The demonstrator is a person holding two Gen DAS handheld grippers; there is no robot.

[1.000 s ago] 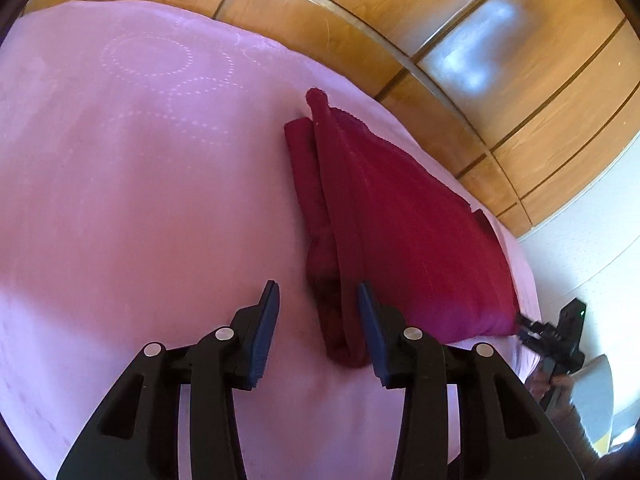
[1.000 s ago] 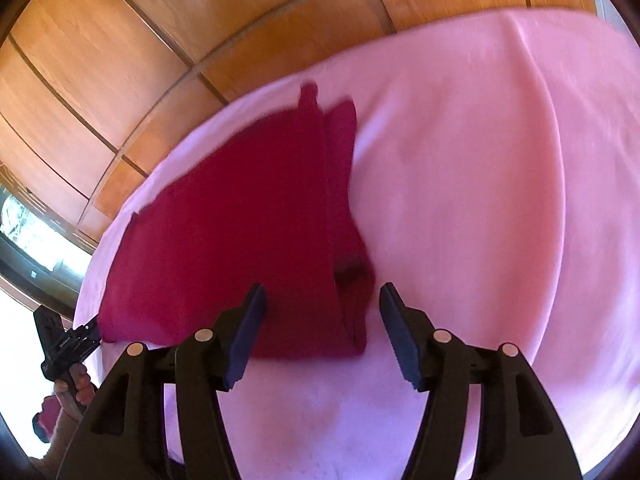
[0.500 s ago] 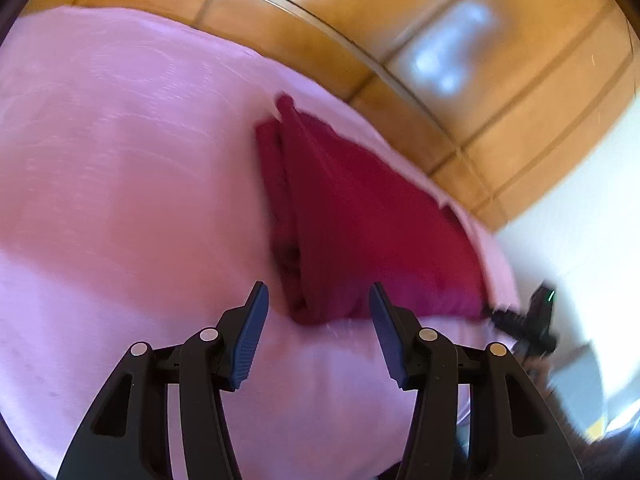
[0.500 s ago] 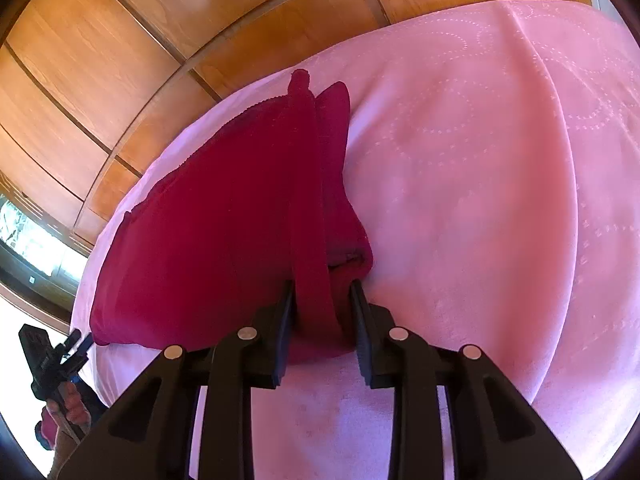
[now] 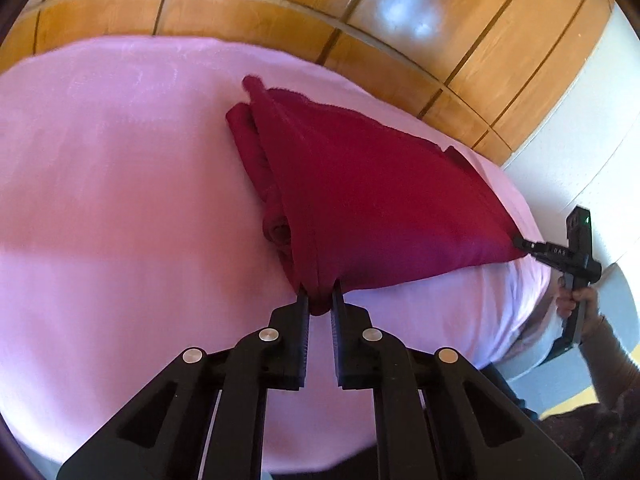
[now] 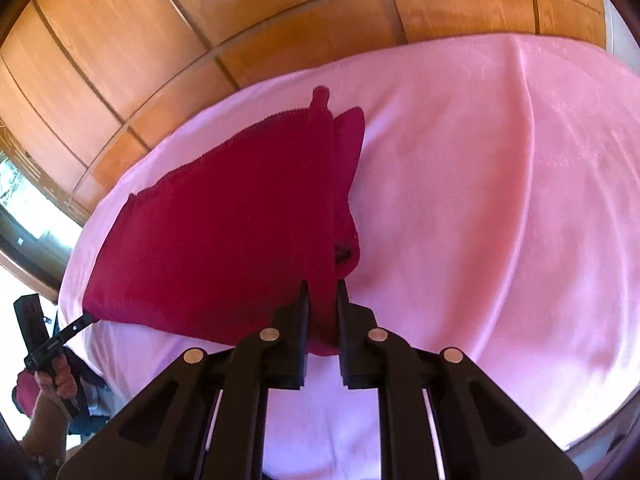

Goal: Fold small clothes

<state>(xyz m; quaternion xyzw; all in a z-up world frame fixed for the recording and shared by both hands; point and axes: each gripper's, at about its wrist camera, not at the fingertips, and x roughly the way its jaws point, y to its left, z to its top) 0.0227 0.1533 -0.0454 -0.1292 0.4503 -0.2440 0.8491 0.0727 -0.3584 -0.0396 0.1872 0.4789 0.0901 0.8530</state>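
Observation:
A dark red garment point(image 5: 360, 200) lies partly folded on a pink bedspread point(image 5: 120, 200). My left gripper point(image 5: 319, 300) is shut on its near corner, with cloth bunched between the pads. In the right wrist view the same red garment point(image 6: 224, 248) stretches away to the left, and my right gripper point(image 6: 322, 300) is shut on its near folded edge. Each gripper shows in the other's view, holding the opposite near corner: the right gripper point(image 5: 524, 245) at the far right, the left gripper point(image 6: 86, 319) at the far left. The near edge is lifted and taut between them.
Wooden wall panels point(image 5: 400, 20) run behind the bed. A white wall point(image 5: 580, 120) stands at the right. The bedspread's near edge point(image 5: 280, 460) drops off below the left gripper. A window point(image 6: 24, 200) glows at far left in the right wrist view.
Both grippers went from open to shut on the garment's near edge, the right one first. The near edge now stands raised and stretched between them.

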